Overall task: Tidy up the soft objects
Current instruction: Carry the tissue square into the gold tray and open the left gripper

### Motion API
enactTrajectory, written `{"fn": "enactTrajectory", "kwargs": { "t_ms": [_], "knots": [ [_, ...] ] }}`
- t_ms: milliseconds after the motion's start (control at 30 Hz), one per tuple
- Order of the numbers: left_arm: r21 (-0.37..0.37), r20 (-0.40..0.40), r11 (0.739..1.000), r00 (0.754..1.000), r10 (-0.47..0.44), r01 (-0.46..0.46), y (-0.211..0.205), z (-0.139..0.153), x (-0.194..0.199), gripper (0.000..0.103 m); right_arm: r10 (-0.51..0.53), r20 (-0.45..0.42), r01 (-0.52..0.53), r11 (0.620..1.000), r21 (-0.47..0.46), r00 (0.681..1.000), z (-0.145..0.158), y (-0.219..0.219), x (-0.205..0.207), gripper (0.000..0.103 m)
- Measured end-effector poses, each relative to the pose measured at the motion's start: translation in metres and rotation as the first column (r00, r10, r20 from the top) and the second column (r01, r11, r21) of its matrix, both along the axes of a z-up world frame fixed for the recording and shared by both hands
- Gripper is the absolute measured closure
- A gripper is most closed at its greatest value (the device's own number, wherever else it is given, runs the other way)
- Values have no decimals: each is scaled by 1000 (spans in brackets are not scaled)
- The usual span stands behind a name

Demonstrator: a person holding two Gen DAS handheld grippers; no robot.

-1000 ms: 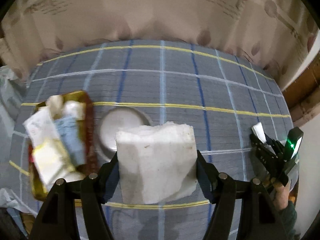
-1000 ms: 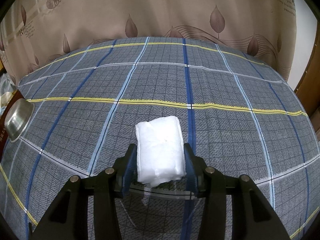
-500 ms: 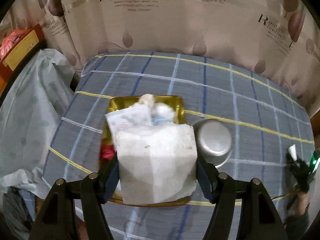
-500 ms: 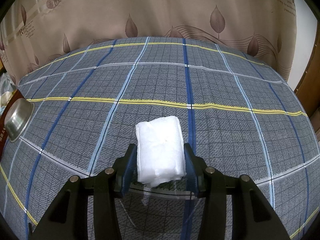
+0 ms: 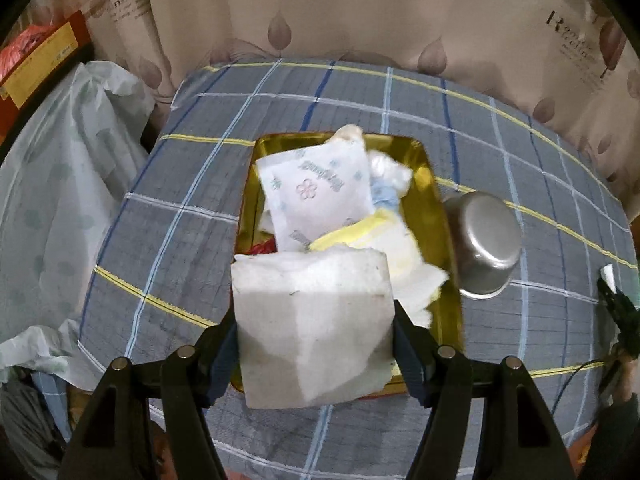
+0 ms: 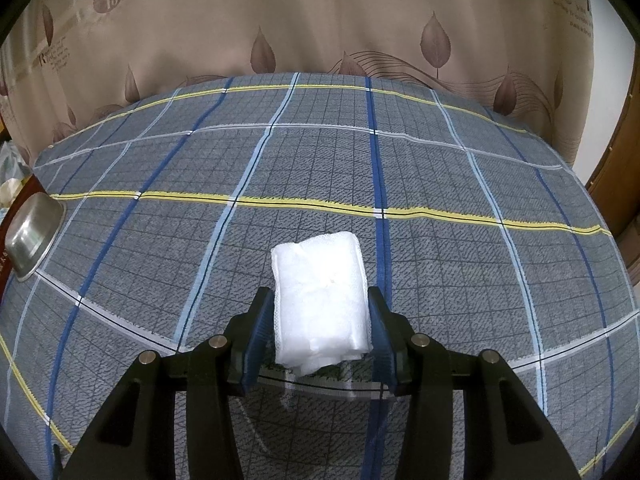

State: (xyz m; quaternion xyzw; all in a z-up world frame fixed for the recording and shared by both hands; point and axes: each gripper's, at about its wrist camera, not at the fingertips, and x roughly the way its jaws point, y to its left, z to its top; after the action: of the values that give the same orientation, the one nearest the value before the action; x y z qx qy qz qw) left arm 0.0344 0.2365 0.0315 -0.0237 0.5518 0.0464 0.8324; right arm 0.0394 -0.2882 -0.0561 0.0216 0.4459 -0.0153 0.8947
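My left gripper (image 5: 314, 332) is shut on a white folded tissue pack (image 5: 312, 320) and holds it over the near end of a gold tray (image 5: 436, 200). The tray holds several soft items: a white flowered packet (image 5: 320, 192), a yellow and white packet (image 5: 384, 244), a blue and white bundle (image 5: 386, 188). My right gripper (image 6: 320, 320) is shut on a white mesh-wrapped soft roll (image 6: 320, 296) just above the plaid cloth (image 6: 440, 184). The right gripper also shows at the right edge of the left wrist view (image 5: 616, 308).
A steel bowl (image 5: 484, 248) lies tipped beside the tray's right side; it also shows at the left edge of the right wrist view (image 6: 32, 232). A white plastic bag (image 5: 60, 200) lies left of the table. A leaf-print curtain (image 6: 320, 20) hangs behind.
My left gripper has swung left with the tissue pack, from over the bowl to over the tray's near end. The right gripper has not moved.
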Motion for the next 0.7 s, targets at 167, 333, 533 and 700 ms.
{"fn": "enactTrajectory", "kwargs": {
  "t_ms": [167,333,533,700],
  "knots": [
    [-38,12,999,1000,2,-1,5,-10,5,33,0,0,0,1000,-1,1000,0,1,0,59],
    [-71,39,997,999,-31,34,-2,-15,13,33,1,0,-1,1000,-5,1000,0,0,0,59],
    [-76,51,996,998,-42,46,-8,-19,26,31,2,0,-2,1000,-6,1000,0,-1,0,59],
    [-68,47,996,998,-51,54,-5,-19,32,31,1,-1,-1,1000,-8,1000,1,0,0,59]
  ]
}}
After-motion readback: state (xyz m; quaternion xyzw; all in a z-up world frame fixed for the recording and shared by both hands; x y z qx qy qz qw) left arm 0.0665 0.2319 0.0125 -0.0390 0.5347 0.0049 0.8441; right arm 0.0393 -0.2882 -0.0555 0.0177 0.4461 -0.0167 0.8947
